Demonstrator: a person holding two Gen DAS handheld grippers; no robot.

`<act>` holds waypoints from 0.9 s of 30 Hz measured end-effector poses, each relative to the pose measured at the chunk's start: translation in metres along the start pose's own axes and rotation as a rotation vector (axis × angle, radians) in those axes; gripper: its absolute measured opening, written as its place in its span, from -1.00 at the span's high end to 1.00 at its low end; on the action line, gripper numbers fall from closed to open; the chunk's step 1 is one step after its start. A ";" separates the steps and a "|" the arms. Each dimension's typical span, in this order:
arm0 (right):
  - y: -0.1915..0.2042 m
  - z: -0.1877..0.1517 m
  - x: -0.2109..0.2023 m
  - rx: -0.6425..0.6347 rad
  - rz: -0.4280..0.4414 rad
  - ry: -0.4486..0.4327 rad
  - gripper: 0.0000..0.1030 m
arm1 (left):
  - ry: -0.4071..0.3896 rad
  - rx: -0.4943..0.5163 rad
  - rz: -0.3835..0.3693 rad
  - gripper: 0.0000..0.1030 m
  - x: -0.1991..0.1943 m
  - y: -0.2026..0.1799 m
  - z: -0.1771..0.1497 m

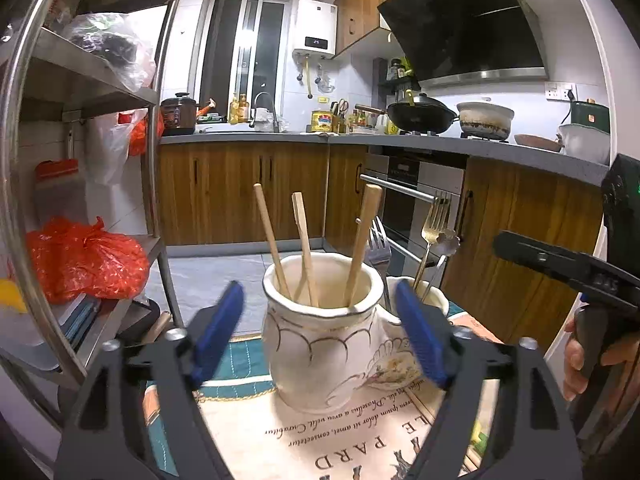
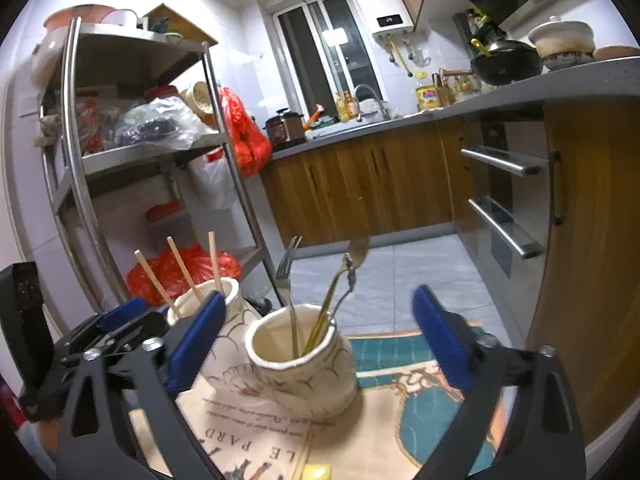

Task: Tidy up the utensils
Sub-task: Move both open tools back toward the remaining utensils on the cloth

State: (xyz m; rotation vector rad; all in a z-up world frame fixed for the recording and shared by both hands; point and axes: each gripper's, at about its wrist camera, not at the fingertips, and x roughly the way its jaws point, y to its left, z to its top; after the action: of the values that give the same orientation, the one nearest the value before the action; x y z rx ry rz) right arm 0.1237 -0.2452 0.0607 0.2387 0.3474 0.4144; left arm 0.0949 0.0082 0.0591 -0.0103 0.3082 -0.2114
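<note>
Two cream ceramic jars stand on a printed mat. The nearer jar (image 1: pixel 324 344) in the left wrist view holds three wooden utensils (image 1: pixel 362 240). The jar behind it (image 1: pixel 430 300) holds two forks (image 1: pixel 434 216) and a spoon. My left gripper (image 1: pixel 320 332) is open, its blue fingers either side of the wooden-utensil jar. In the right wrist view the metal-utensil jar (image 2: pixel 308 364) sits between the open fingers of my right gripper (image 2: pixel 320 344), with forks (image 2: pixel 288 260) and a gold-handled spoon (image 2: pixel 356 252) in it. The wooden-utensil jar (image 2: pixel 224 320) stands to its left.
A steel shelf rack (image 2: pixel 80 160) with bags stands at the left. Wooden cabinets (image 1: pixel 240 188) and an oven (image 1: pixel 408 200) lie beyond the table edge. The mat (image 2: pixel 384 412) covers the tabletop. The right gripper's body (image 1: pixel 560 268) shows at the right of the left wrist view.
</note>
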 end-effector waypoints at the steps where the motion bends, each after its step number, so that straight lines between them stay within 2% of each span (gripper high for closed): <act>1: -0.001 0.000 -0.005 -0.001 -0.001 0.002 -0.87 | 0.001 -0.002 0.000 -0.65 -0.004 0.000 0.000; 5: -0.001 -0.001 -0.021 -0.015 -0.025 -0.004 -0.90 | -0.008 -0.004 0.009 -0.87 -0.018 -0.001 -0.001; 16: -0.001 -0.016 -0.051 -0.018 -0.072 0.024 -0.90 | 0.038 -0.005 -0.006 -0.89 -0.047 -0.008 -0.015; 27: -0.012 -0.048 -0.048 0.005 -0.134 0.147 -0.90 | 0.154 -0.024 -0.018 -0.89 -0.048 -0.010 -0.055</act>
State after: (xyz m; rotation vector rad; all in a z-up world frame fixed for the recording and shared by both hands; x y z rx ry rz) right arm 0.0683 -0.2689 0.0266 0.1887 0.5053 0.2996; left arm 0.0313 0.0100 0.0214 -0.0203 0.4640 -0.2273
